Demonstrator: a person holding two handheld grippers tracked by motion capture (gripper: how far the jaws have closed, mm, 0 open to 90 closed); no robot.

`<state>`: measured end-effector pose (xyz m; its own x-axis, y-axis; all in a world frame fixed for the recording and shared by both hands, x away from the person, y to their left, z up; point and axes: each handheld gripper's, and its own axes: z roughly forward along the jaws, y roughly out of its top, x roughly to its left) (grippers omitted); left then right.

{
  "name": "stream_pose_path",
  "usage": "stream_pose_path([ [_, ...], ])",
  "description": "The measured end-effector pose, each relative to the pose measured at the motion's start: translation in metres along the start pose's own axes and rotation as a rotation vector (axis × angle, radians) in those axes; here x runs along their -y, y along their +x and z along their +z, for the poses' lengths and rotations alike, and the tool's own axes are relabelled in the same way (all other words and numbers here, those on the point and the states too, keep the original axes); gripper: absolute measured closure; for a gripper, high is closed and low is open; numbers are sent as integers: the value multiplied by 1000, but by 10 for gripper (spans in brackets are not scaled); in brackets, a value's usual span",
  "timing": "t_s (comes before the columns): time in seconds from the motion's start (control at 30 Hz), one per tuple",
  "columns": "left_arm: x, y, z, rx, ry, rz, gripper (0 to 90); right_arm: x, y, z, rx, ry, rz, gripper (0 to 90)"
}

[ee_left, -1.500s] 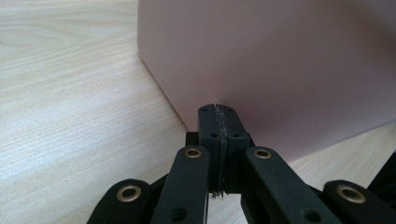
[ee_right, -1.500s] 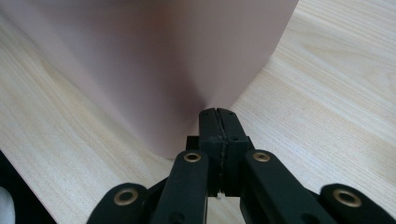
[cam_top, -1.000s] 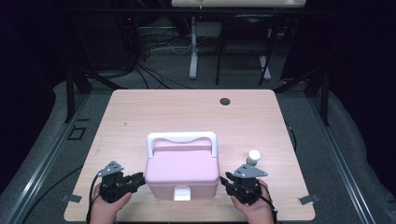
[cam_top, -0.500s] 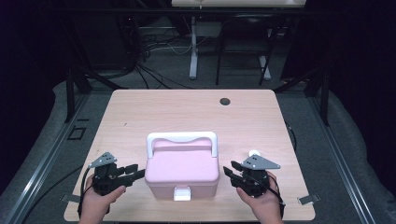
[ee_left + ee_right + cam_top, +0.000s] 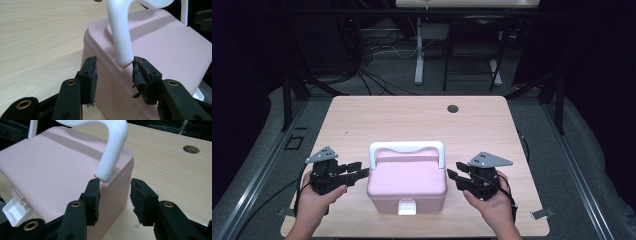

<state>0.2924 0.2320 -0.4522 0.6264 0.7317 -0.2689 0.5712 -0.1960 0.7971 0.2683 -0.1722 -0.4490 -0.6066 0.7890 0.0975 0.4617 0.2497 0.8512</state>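
Pink plastic box [image 5: 407,180] sits at the table's [image 5: 362,120] near edge between my left gripper [image 5: 357,173] and right gripper [image 5: 453,176], both released, looking rigid, light, slippery-sided, best lifted by its white handle [image 5: 406,147].

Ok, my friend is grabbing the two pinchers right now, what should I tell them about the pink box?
Left gripper: open, jaws just opened wider, level with the left end of the pink box, not gripping it.
Right gripper: open, jaws just opened too, beside the box's right end, nothing pinched.
The box sits on the table near the front edge, lid shut, white handle standing up, white latch at the front, flipped outward.
Done: the box is set down and let go.
Left: can't tell for sure; probably lifting the lid, since the latch looks undone.
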Motion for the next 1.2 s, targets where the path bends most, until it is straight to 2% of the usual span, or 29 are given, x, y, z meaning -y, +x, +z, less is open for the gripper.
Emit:
stream_pose_path([
  [0.2,-10,-3,0,10,6,14,550,-9,0,1,-20,-1,7,592],
  [0.47,-17,-3,12,38,13,3,558,-18,0,15,-44,9,17,580],
  [0.77,-31,-3,22,24,27,9,586,-27,-6,31,-51,11,57,579],
  [0.97,-28,-4,25,28,25,9,615,-26,-7,34,-59,22,54,593],
  [1.03,-26,-4,25,24,22,21,633,-23,-5,36,-77,23,45,627],
  [1.2,-20,-3,25,28,11,13,669,-19,-3,34,-79,6,53,667],
])
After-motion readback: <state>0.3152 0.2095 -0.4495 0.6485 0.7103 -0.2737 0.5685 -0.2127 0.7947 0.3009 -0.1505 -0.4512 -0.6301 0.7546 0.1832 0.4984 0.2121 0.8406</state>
